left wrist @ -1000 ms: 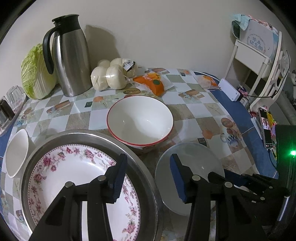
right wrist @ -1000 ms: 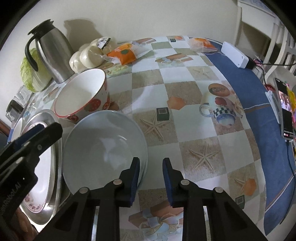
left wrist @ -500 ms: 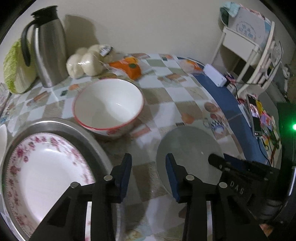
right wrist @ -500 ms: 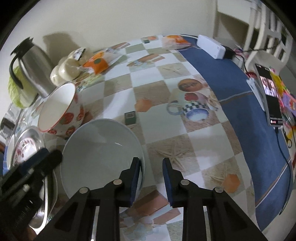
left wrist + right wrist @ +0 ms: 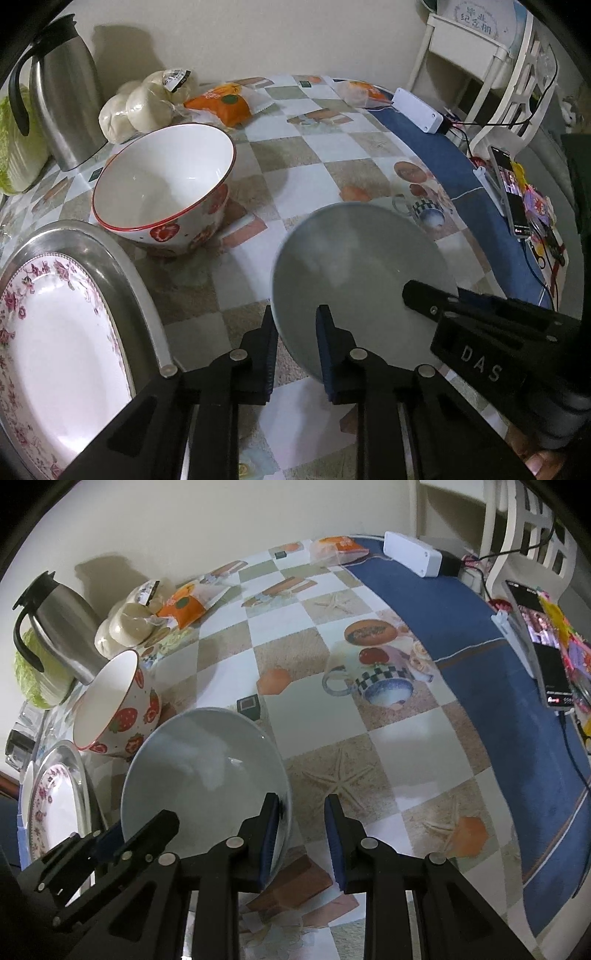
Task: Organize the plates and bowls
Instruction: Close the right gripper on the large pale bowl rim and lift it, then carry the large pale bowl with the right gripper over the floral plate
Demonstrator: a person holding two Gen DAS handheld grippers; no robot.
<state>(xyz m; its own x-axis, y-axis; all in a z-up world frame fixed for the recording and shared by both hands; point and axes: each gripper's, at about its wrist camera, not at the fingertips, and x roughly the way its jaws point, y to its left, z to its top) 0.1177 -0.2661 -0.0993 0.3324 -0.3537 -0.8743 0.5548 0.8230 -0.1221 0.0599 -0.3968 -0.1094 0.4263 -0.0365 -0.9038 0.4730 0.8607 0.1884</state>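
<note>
A pale grey plate (image 5: 354, 273) (image 5: 207, 775) is tilted above the table, held by both grippers. My left gripper (image 5: 295, 347) is shut on its near-left rim; it shows at lower left in the right wrist view (image 5: 110, 843). My right gripper (image 5: 301, 834) has its left finger against the plate's right rim, with a gap between its fingers; its grip is unclear. It shows at right in the left wrist view (image 5: 436, 295). A strawberry bowl (image 5: 166, 192) (image 5: 114, 701) stands behind. A floral plate (image 5: 55, 347) (image 5: 48, 805) lies in a steel dish (image 5: 122, 258).
A steel thermos (image 5: 62, 103), cabbage (image 5: 33, 679), buns (image 5: 147, 103) and an orange snack bag (image 5: 225, 103) stand at the back by the wall. A white power strip (image 5: 412, 554), a phone (image 5: 543, 638) and cables lie at the right edge.
The grey plate has been lifted and tilted off the table. My left gripper has narrowed and closed on its left rim. Both views have swung right.
</note>
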